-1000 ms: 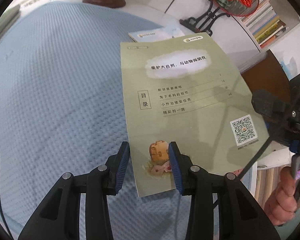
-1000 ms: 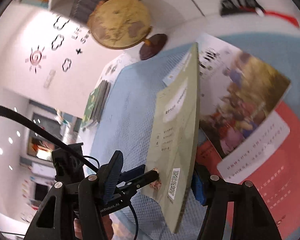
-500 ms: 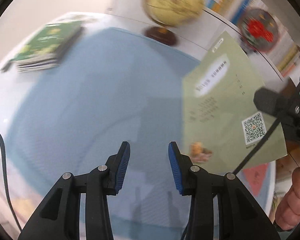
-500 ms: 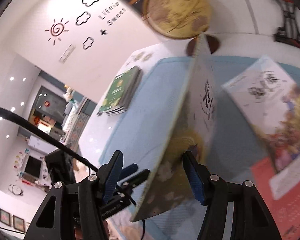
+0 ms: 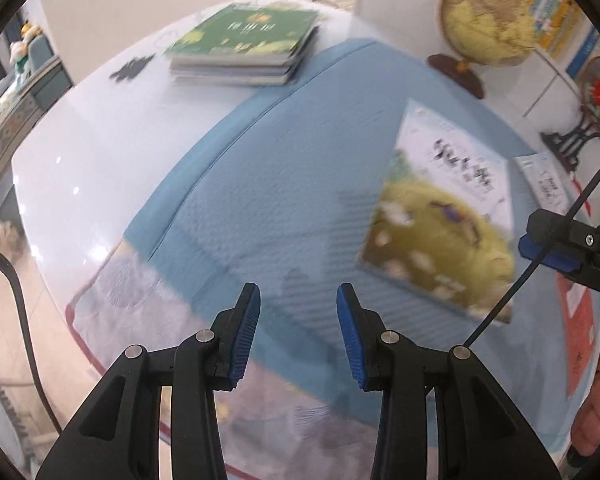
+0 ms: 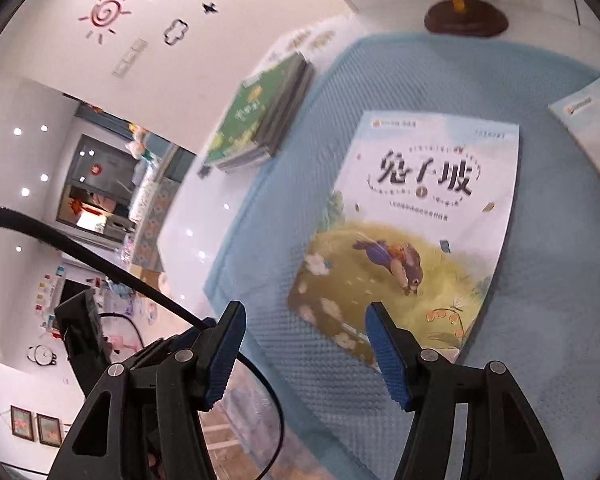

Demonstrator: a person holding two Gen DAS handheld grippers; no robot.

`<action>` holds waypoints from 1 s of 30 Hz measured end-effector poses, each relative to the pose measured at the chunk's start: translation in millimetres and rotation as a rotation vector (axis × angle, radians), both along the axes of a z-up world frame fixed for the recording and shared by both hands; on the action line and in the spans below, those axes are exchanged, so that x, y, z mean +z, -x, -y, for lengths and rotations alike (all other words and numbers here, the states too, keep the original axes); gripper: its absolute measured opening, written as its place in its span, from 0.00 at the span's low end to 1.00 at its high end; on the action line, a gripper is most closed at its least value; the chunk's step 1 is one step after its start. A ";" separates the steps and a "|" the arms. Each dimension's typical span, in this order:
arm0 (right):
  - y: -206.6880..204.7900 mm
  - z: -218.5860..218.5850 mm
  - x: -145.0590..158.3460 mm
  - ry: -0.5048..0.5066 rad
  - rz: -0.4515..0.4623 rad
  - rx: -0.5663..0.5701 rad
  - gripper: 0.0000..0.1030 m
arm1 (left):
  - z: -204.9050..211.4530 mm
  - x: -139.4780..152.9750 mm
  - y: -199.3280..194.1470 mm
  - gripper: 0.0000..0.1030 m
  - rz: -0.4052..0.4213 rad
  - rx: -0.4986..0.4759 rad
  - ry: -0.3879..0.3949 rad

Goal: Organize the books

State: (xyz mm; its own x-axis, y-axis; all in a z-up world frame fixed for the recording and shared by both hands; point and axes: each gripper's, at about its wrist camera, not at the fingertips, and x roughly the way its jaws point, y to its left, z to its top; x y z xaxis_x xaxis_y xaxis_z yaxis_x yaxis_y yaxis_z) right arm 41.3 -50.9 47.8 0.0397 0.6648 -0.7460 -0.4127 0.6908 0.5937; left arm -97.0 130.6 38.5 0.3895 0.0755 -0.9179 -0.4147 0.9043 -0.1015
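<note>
A picture book (image 6: pixel 412 232) with a rabbit on its cover lies face up on the blue mat (image 6: pixel 540 320); it also shows, blurred, in the left wrist view (image 5: pixel 448 220). My right gripper (image 6: pixel 304 356) is open and empty just in front of the book's near edge. My left gripper (image 5: pixel 298 328) is open and empty over the blue mat (image 5: pixel 268 184), to the left of the book. A stack of green-covered books (image 5: pixel 244 44) lies on the white table at the far left, also in the right wrist view (image 6: pixel 256 120).
A globe on a brown stand (image 5: pixel 480 28) stands at the back. Another light book (image 6: pixel 592 128) lies at the mat's right. A red book (image 5: pixel 580 320) lies at the right edge. A round red ornament on a black stand (image 5: pixel 596 100) is far right.
The book stood on edge in my right gripper, back cover showing; it now lies flat, front cover up, and the right gripper has let go. My left gripper swung left.
</note>
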 end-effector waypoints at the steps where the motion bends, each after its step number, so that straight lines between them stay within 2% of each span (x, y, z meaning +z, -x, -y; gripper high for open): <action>1: -1.2 -3.4 -4.8 0.016 -0.008 0.002 0.59 | -2.9 -4.9 2.0 0.35 -0.010 0.005 0.016; 6: -6.3 -8.3 -18.6 0.057 -0.038 -0.006 0.59 | -12.9 -20.9 4.4 0.35 -0.041 0.013 0.081; 15: -7.3 -8.7 -19.4 0.093 -0.040 -0.029 0.59 | -11.9 -22.2 -8.3 0.35 -0.046 -0.022 0.102; 17: -6.6 -5.6 -13.1 0.161 0.023 -0.066 0.59 | -11.1 -22.0 -17.6 0.35 -0.042 -0.048 0.126; 20: -5.3 3.6 -7.6 0.440 0.242 -0.139 0.59 | -4.6 -24.2 -42.3 0.35 -0.036 -0.129 0.190; 21: -6.9 6.5 -12.1 0.523 0.277 -0.156 0.59 | -1.7 -24.9 -51.6 0.35 -0.036 -0.154 0.201; 22: -9.5 11.1 -18.0 0.556 0.275 -0.173 0.58 | 1.6 -24.5 -62.7 0.35 -0.018 -0.181 0.215; 23: -12.8 17.4 -24.2 0.557 0.250 -0.193 0.54 | 4.4 -25.4 -71.9 0.35 -0.010 -0.202 0.229; 25: -19.2 31.2 -40.0 0.490 0.143 -0.228 0.52 | 10.4 -30.2 -90.9 0.35 -0.019 -0.241 0.265; 27: -17.2 38.5 -39.3 0.440 0.149 -0.271 0.51 | 13.6 -33.4 -101.5 0.35 -0.024 -0.251 0.262; 30: -13.1 33.7 -38.2 0.426 0.150 -0.256 0.50 | 20.9 -32.6 -107.1 0.35 -0.033 -0.297 0.250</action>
